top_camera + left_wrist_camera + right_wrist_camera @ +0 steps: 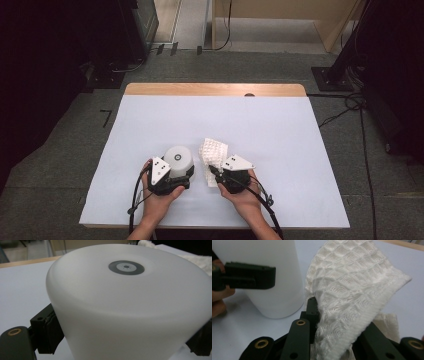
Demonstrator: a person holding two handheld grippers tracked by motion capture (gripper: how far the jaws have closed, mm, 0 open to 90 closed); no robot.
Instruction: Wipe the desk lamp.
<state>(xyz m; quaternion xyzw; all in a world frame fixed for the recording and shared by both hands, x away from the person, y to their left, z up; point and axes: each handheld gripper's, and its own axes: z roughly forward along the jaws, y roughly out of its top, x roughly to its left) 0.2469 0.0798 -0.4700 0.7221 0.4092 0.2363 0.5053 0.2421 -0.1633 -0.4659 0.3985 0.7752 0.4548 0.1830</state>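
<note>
White covering lies over the counter point(150, 130), whose wooden edge shows at the far side, and dark floor surrounds it. Near the front edge stands a white cylinder-like container point(178, 159) with a small dark ring on its top, upright. The left gripper point(172, 176) holds it: in the left gripper view its fingers point(46, 331) press on the two sides of the body point(125, 310), low down. Just to the right of the container, with a narrow gap between them, a white waffle cloth point(213, 154) is lifted off the counter. The right gripper point(216, 172) has its fingers point(312, 311) clenched on the lower corner of this cloth point(352, 290), and the free part stands up and leans a little toward the container. So the cloth lies to the right of the container, and the right hand is the nearer one to bring it across. I judge that the next move is to carry the cloth leftward onto the side or top of the container, while the left gripper keeps it steady; the gap is short.
</note>
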